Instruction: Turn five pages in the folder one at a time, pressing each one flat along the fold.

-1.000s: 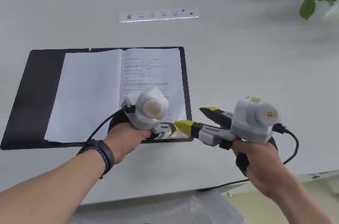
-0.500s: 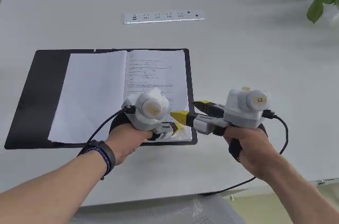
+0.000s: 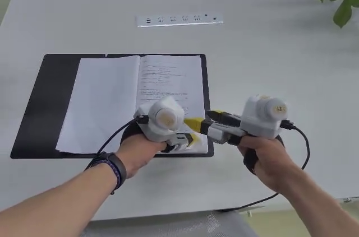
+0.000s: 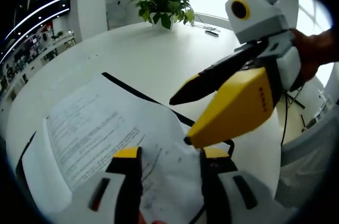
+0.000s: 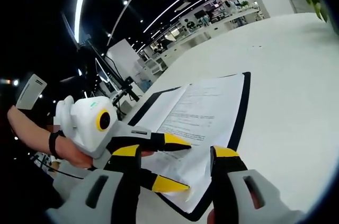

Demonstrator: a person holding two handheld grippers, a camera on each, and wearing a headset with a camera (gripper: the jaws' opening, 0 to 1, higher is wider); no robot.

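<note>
**Tool and Folder Status: Lower Right Corner of the Printed Page**

1. Left hand (image 3: 137,150), with a dark wristband (image 3: 112,167) on the wrist, holds the left tool (image 4: 170,155). Its two yellow-tipped jaws stand apart, released. In the left gripper view, the near corner of the printed right-hand page (image 3: 168,86) lies in the gap between them. That corner sits slightly raised off the sheets beneath.

2. Right hand (image 3: 263,158) holds the right tool (image 5: 176,152). Its jaws are also spread, gripping nothing. In the left gripper view it enters from the right. Its yellow lower jaw tip touches the raised paper edge, and its dark upper jaw hangs above the page.

3. In the right gripper view, the left tool enters from the left. Both of its yellow tips lie over the near corner of the printed page.

4. The black folder (image 3: 39,108) lies open and flat on the white tabletop (image 3: 269,52), directly in front of both tools. The blank white left-hand page (image 3: 101,102) lies flat beside the printed one, and the two meet at the central fold. Black cover shows to the left of the blank sheet.

5. Beyond the folder, well apart from it, a white power strip (image 3: 179,20) lies on the tabletop.

6. At the far right, a green leafy plant (image 4: 164,4) stands on the tabletop.
</note>
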